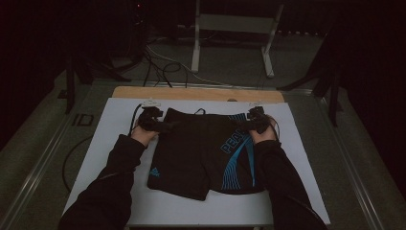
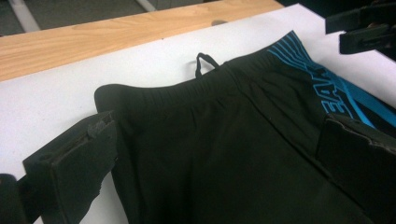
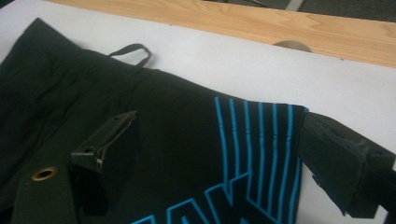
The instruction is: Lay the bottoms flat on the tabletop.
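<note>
Gripping the waistband corners of one pair of black shorts laid flat on the white mat, waistband toward its far edge.

Left gripper: jaws wide apart, straddling the left waistband corner, nothing clamped. Right gripper: jaws wide apart over the blue-striped right corner, nothing clamped. For a sound grasp, both jaws are best lowered until one pad slides beneath the elastic hem, then closed evenly, so both fabric layers are caught. Count: shorts, one; drawcord loop, one; brass eyelet, one; grippers, two; mat, one, on a wooden table.
</note>
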Available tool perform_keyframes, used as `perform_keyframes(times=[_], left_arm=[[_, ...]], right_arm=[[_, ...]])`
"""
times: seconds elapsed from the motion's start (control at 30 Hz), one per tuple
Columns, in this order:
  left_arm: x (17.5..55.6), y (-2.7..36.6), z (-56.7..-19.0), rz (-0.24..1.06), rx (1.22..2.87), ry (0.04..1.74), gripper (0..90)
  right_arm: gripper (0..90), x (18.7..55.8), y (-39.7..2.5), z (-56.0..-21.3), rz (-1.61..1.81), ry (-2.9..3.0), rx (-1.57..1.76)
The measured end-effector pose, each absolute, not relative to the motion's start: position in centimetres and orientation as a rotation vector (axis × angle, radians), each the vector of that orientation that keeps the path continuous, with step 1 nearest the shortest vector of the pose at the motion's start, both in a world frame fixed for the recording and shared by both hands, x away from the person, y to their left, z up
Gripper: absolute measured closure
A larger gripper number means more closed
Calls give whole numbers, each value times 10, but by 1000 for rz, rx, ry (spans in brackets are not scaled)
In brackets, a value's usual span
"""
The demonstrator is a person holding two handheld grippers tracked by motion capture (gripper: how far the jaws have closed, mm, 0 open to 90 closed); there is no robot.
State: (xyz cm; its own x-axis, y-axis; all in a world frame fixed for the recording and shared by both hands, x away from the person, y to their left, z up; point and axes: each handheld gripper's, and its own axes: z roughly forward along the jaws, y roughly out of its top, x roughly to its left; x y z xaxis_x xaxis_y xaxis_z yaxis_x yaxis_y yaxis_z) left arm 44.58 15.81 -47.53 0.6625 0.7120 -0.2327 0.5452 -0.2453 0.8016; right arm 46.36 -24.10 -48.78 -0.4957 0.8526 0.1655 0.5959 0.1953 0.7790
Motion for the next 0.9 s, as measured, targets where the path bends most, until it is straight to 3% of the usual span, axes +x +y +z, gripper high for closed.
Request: perform_keyframes(times=[0.9], left_arm=[[369, 173, -454, 196, 1935, 782, 3]], right_arm=[[143, 392, -222, -456, 1371, 2267, 1124]])
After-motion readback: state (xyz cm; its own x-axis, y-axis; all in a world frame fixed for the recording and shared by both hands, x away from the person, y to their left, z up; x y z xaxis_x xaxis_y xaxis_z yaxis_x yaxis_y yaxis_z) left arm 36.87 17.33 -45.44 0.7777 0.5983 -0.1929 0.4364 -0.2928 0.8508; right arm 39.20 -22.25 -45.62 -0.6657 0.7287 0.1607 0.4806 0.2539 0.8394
